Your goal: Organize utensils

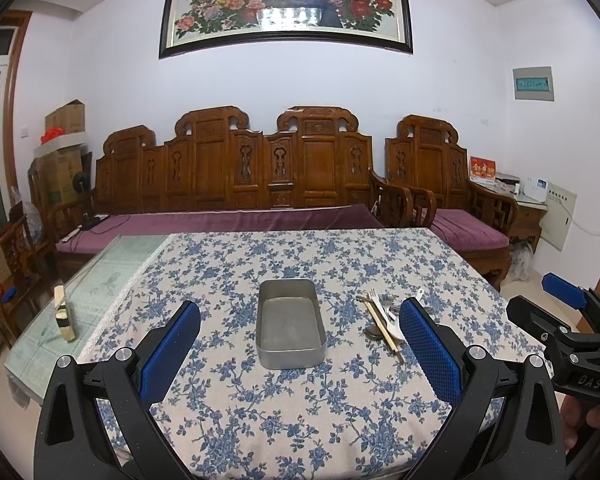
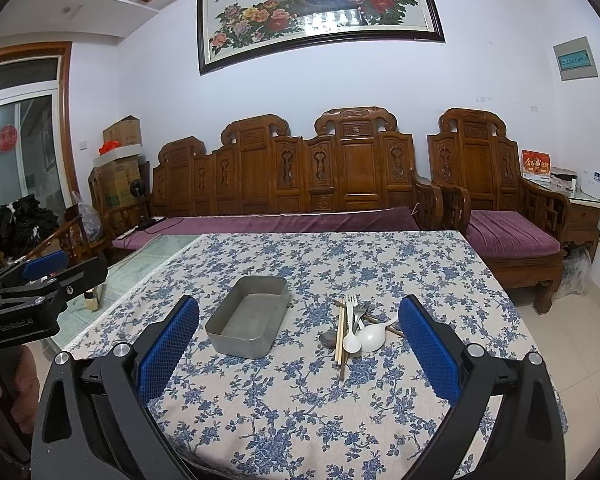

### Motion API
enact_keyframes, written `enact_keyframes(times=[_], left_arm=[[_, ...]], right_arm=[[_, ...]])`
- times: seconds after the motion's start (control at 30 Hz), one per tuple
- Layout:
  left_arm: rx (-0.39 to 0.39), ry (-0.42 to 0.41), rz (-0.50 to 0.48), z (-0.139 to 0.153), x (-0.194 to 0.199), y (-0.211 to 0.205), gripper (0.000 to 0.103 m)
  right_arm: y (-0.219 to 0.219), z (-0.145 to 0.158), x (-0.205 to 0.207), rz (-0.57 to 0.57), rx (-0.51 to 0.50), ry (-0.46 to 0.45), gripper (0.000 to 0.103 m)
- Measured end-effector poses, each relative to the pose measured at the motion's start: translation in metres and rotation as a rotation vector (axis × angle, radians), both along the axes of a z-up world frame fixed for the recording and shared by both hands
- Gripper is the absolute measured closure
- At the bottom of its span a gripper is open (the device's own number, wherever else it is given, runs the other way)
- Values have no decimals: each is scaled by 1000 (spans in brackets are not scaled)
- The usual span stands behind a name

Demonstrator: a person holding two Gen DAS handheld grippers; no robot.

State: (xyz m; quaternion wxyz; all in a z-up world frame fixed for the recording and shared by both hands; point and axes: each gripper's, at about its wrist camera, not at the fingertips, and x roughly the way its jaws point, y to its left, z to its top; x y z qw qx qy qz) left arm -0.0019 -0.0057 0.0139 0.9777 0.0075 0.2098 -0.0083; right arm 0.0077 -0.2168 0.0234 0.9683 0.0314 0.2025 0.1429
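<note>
An empty grey metal tin (image 1: 291, 326) (image 2: 248, 326) stands on the blue-flowered tablecloth (image 1: 300, 400) (image 2: 300, 400). To its right lies a heap of utensils (image 1: 382, 320) (image 2: 358, 326): wooden chopsticks (image 2: 340, 332), a white fork (image 2: 352, 304), white spoons (image 2: 370, 336) and metal pieces. My left gripper (image 1: 300, 332) is open and empty, held above the table in front of the tin. My right gripper (image 2: 300, 332) is open and empty, in front of the tin and heap. Each gripper shows at the edge of the other's view.
A gold-coloured block (image 1: 64, 312) stands on the bare glass strip at the table's left. A carved wooden sofa (image 1: 236, 176) with purple cushions stands behind the table, and an armchair (image 2: 496, 216) to the right. Cardboard boxes (image 1: 60, 160) are stacked at back left.
</note>
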Motion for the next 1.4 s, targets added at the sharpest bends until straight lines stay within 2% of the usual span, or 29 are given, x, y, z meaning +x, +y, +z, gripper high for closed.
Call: enact_keyframes(times=[0.17,0.47,0.7,1.0,1.27,1.4], left_arm=[[11,20,-3,-6,5,0,6],[6,118,-17,-28,31,3,7],[-36,183,-56,-54,51,3,7],[-17,295,-55,-91,78,1,7],[9,381,-86,-116,102,-7,6],[41,407,-106,-127,114,-15,7]], right_arm=[[-2,-4,2,2,-3,7,3],[-9,-25,22,26,-13,46,3],[-16,-48,46,42,-16,70,10],[-23,-90,92,35,-50,144,25],[-41,-134,136,21,-65,238,48],[-49,-154,160,26,-64,285,53]])
